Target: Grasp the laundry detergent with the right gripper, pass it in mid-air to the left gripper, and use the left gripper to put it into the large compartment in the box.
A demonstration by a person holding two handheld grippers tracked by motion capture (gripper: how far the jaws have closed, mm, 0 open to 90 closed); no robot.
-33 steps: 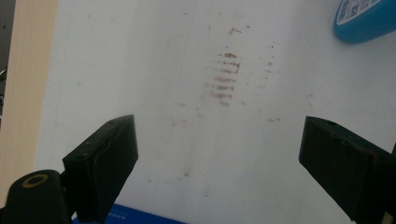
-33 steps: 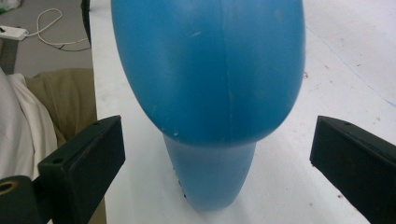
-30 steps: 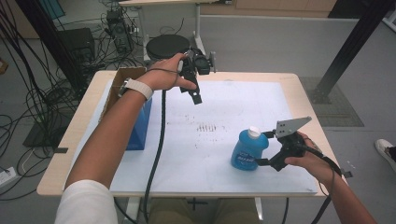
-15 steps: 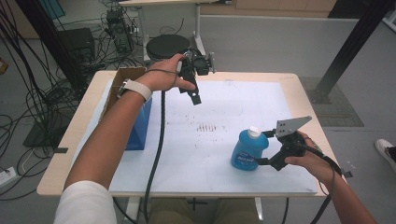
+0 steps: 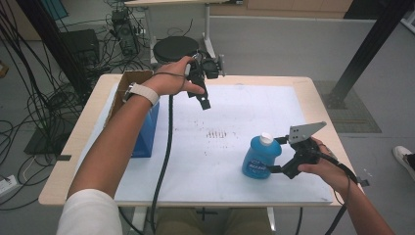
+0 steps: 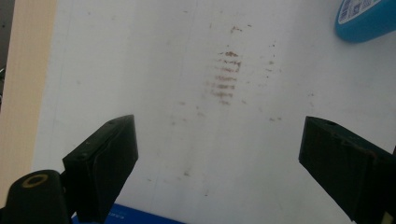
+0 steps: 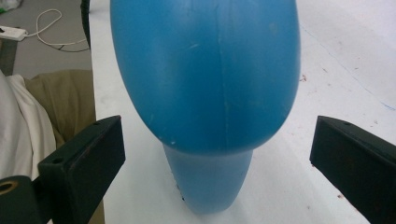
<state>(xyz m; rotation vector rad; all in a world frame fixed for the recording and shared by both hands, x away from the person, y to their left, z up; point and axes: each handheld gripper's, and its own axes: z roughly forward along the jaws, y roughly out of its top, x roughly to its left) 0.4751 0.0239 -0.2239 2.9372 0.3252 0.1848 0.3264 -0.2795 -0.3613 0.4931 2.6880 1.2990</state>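
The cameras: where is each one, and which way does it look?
High view: above the person's side of the table, looking forward and down; both forearms, the left gripper and right gripper show.
Left gripper view: on the raised left gripper, looking down at the stained white mat; its open jaws show.
Right gripper view: on the right gripper, facing the blue bottle between its open jaws, apart from them.
Shared: all three views show the blue bottle.
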